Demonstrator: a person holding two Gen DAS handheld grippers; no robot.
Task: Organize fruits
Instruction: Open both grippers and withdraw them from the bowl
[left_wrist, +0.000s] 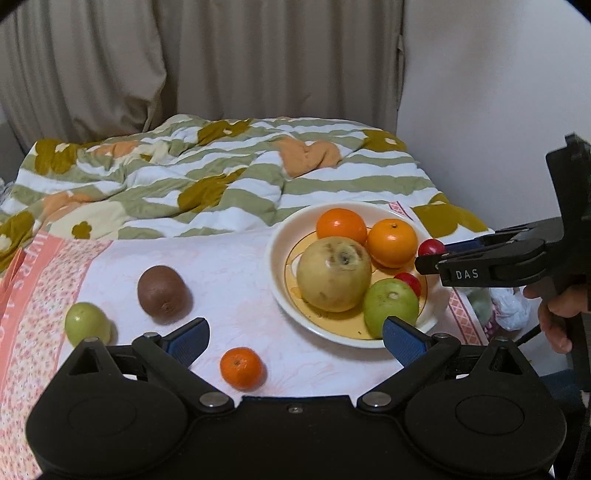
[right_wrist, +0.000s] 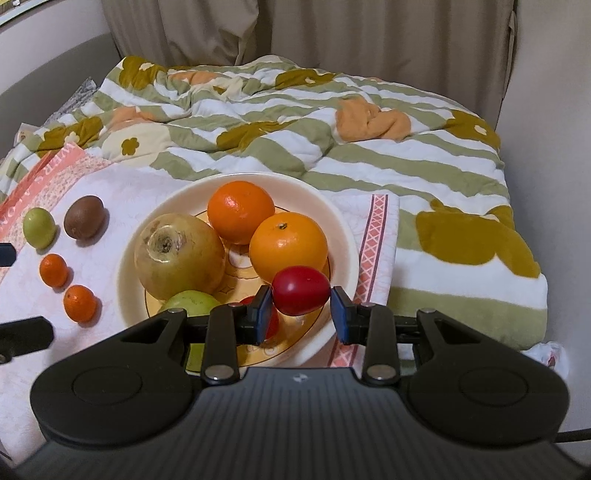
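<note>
- Red and glossy, the small tomato-like fruit (right_wrist: 301, 290) sits clamped between the jaws of the right gripper (right_wrist: 301, 306), hanging above the near rim of the cream plate (right_wrist: 343, 225).
- Left gripper (left_wrist: 295, 338) has its jaws spread wide with nothing between them, low over the pink cloth (left_wrist: 229, 266) on the bed.
- Already on the plate: two oranges (right_wrist: 240, 210), a large yellowish fruit (right_wrist: 179, 254), a green fruit (left_wrist: 391, 304) and another small red fruit (left_wrist: 410, 281).
- Out on the cloth, left of the plate, lie a kiwi (left_wrist: 162, 291), a small green fruit (left_wrist: 86, 323) and two little mandarins (right_wrist: 79, 302), well apart from the plate.
- To do this step well, I judge the red fruit should be lowered into the free gap at the plate's near side, beside the other red one, before the jaws part; released from height it could bounce off the rim or roll.
- Round fruit on soft bedding will probably wander, so the plate should not be knocked.
- Left gripper seems best placed for the nearest mandarin (left_wrist: 242, 367).
</note>
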